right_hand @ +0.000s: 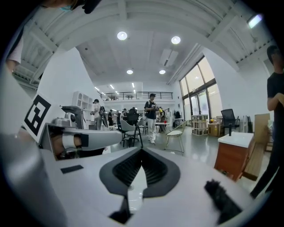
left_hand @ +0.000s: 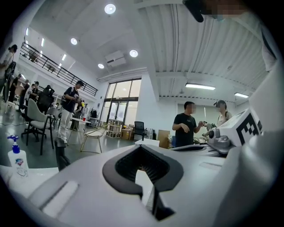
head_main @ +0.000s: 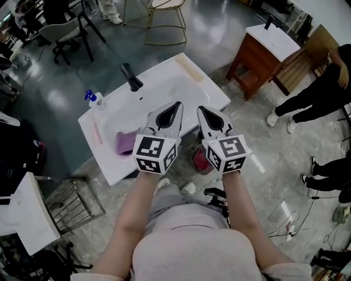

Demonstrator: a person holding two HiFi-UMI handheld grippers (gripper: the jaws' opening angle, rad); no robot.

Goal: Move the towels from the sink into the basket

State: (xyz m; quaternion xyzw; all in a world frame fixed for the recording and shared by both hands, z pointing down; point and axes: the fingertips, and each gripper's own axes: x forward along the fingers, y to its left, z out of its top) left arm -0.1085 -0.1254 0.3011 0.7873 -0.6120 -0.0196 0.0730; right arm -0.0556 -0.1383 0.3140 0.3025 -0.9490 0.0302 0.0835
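Forearms reach forward; left gripper [head_main: 177, 105] and right gripper [head_main: 201, 109] level (jaws together, empty).

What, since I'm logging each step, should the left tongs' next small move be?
Probably open the left tongs and lower them toward the purple towel: it lies in the sink, while those tongs are shut, empty and above the sink's near edge.

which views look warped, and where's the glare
Head view: mild bending at the edges, soft sheen on the floor, sink evenly lit. Left gripper view: strong fisheye, black corners, ceiling lights flare. Right gripper view: same fisheye, windows glow bright.
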